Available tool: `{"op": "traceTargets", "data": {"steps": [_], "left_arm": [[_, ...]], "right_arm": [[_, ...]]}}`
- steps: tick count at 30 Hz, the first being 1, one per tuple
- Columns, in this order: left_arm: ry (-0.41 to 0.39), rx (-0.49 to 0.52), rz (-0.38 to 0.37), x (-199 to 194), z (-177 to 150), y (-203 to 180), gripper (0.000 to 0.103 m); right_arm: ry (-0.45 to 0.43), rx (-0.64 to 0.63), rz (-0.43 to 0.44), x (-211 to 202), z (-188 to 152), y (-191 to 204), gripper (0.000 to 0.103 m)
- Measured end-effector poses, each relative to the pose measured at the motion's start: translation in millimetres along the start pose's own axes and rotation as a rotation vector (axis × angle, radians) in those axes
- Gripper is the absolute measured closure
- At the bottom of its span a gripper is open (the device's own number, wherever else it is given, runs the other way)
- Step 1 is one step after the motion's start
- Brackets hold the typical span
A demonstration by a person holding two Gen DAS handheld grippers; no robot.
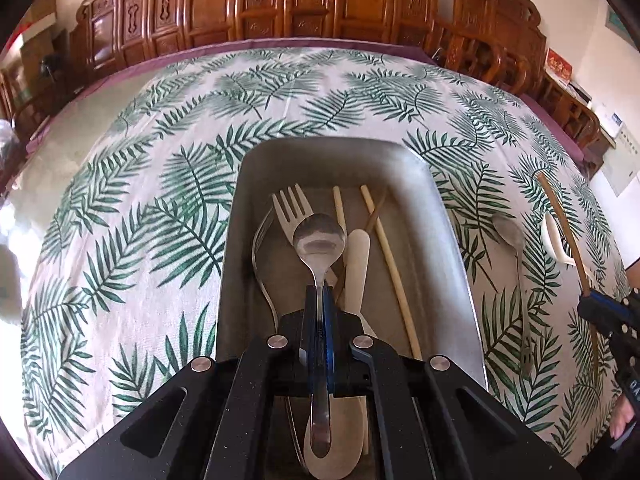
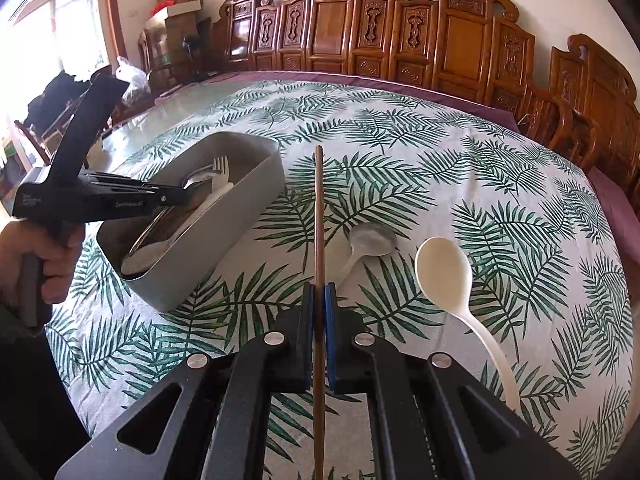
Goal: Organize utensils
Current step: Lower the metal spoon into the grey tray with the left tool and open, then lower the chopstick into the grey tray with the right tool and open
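My left gripper (image 1: 319, 300) is shut on the handle of a metal spoon (image 1: 318, 240) and holds it over the grey metal tray (image 1: 448, 216). In the tray lie a cream fork (image 1: 291, 205), a cream knife (image 1: 357, 256), pale chopsticks (image 1: 384, 248) and a metal fork. My right gripper (image 2: 319, 300) is shut on a brown chopstick (image 2: 318, 208), held above the tablecloth to the right of the tray (image 2: 240, 216). A metal spoon (image 2: 370, 240) and a white plastic spoon (image 2: 444, 268) lie on the cloth. The left gripper also shows in the right wrist view (image 2: 176, 196).
The table has a leaf-print cloth (image 2: 440, 168) over a purple edge. Carved wooden chairs (image 2: 400, 32) line the far side. The second metal spoon (image 1: 510, 232) and the white spoon (image 1: 554, 240) lie right of the tray in the left wrist view.
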State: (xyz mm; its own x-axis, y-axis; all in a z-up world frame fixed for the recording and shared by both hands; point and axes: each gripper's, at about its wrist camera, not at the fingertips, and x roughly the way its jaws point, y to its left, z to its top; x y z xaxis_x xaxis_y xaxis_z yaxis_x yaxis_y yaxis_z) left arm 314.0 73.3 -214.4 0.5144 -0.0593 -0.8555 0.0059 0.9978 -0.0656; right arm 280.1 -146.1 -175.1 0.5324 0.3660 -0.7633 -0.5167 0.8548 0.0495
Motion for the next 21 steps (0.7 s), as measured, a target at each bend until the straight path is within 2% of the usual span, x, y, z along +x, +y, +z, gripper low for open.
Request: {"op": "traceTargets", "data": {"steps": [7,13,15,18,21], "left_arm": [[-0.003,-0.003,-0.005,-2,4,0,0.1],[-0.054,-0.027,-0.04,-23,11,6,0.099],[-0.072,-0.032,-0.048,-30,13,8,0.096],[-0.103,-0.036,-0.043,-40,17,14,0.082],[-0.117,-0.052,-0.045,-45,19,22,0.072]], "right_arm": [[0.007,-0.037,-0.026,1,11,14,0.097],[-0.02,0.013,0.023,-2,31,25,0.097],[-0.032,0.012,0.041,-2,40,35,0.097],[-0.046,0.013,0.071,1,51,48,0.097],[-0.053,0.026,0.106,8,62,59,0.097]]}}
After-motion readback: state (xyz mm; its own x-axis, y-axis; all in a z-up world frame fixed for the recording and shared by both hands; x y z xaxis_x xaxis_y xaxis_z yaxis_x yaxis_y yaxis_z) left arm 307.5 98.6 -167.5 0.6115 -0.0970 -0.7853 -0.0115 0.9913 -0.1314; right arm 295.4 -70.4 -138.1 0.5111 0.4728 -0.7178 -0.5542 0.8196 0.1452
